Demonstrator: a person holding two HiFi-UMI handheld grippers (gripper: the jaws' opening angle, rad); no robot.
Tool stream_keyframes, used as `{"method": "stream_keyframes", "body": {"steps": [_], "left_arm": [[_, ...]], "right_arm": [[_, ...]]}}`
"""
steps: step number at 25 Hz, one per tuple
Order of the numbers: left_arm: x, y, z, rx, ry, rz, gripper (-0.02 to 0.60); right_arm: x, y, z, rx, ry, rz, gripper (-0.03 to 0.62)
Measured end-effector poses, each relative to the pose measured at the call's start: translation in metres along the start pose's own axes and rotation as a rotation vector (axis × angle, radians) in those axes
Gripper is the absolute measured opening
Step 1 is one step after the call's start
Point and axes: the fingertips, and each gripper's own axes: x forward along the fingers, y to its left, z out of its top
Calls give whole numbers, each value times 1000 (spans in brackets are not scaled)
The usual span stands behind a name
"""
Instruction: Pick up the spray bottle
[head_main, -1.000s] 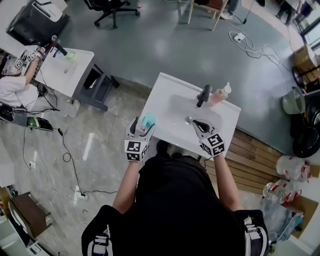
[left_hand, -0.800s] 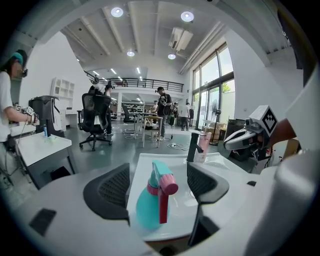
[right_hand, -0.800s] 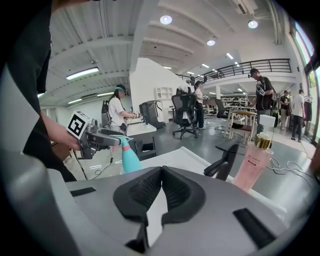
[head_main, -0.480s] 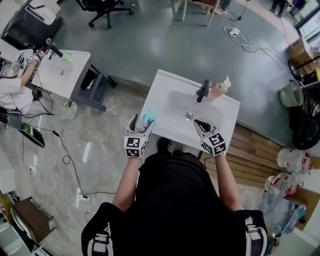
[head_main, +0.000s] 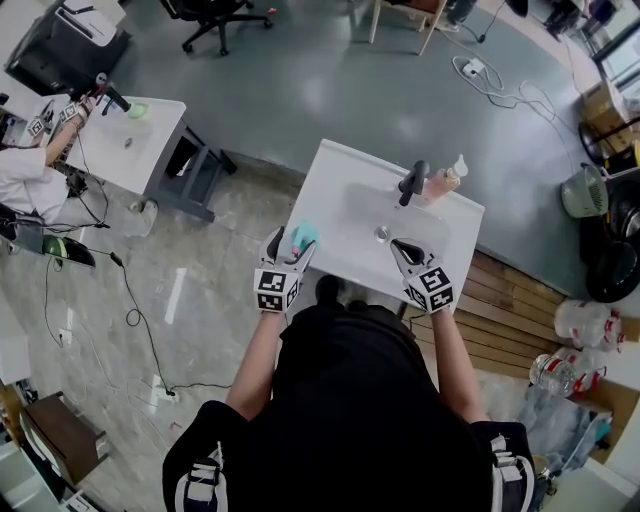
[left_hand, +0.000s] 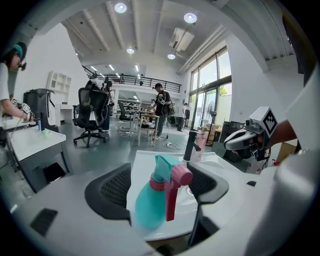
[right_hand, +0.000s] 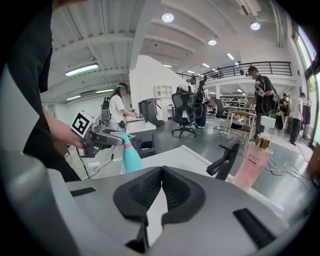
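Note:
The spray bottle (head_main: 301, 237) is teal with a pink trigger and collar. It is at the front left corner of the white sink counter (head_main: 335, 175). My left gripper (head_main: 289, 250) is shut on the spray bottle (left_hand: 152, 205), which leans slightly between the two black pads (left_hand: 112, 187). From the right gripper view, the bottle (right_hand: 131, 156) hangs below the left gripper (right_hand: 100, 137). My right gripper (head_main: 402, 245) is over the counter's front right part. It is shut, its pads (right_hand: 145, 192) meeting with nothing between them.
A black faucet (head_main: 410, 183) and a pink pump bottle (head_main: 443, 182) stand at the back of the basin. A second white table (head_main: 130, 135) with a person (head_main: 25, 170) at it is far left. An office chair (head_main: 215, 15) and floor cables (head_main: 500, 85) lie beyond.
Both grippers keep their places at the counter's front edge, and the left jaws stay around the bottle. Only the head view has shifted a little.

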Motion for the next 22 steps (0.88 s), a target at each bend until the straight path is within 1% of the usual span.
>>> {"method": "stream_keyframes", "body": {"steps": [12,19,21,22], "left_arm": [[15,-10,3,-2,4,-47,348],[15,-15,3,-18,-5,-58,342],[16,-15,4,-15,-11,-50,312],[17,-15,5,-13,-17,-47,265]], "right_arm": [[4,-5,-6,12,16,-9,17],[4,-4,-5,16,16,-9,17],[4,-6,-5,13,15,-9,17],[5,-7,-5,12,15,-9,17]]}}
